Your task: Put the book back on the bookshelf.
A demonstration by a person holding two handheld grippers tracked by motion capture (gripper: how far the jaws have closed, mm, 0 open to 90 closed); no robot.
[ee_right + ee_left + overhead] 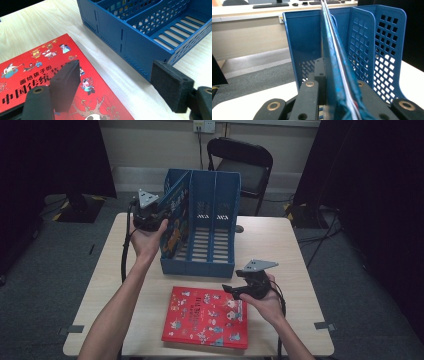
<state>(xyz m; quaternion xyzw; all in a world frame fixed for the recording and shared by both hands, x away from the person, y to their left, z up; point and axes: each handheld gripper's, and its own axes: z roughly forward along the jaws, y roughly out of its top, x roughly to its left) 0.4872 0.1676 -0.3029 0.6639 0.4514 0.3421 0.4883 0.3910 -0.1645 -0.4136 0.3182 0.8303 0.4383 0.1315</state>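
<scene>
At the left of the table, the left gripper has its jaws clamped on a blue book. In the left gripper view the thin book runs edge-on straight up between the two black jaws, pressed from both sides. The book stands upright on its lower edge with its cover facing the person's left, its long side running away from the hand toward the back wall of the blue file rack. It sits at the leftmost slot of that rack, close against the left wall, and whether its bottom edge has already reached the slatted floor I cannot tell from here.

Moving right, the rack's two other slots stand empty.

In front of the rack lies a red book, flat on the wooden table, cover up, with its long side running left to right. The right gripper hangs over that book's right-hand upper corner, jaws spread wide with nothing between them. In the right gripper view one pad is above the red cover and the other pad is off it, toward the rack's front corner.

So the right hand is much the nearer one to the red book, and I'd judge its jaws need to straddle that right edge to lift it.
</scene>
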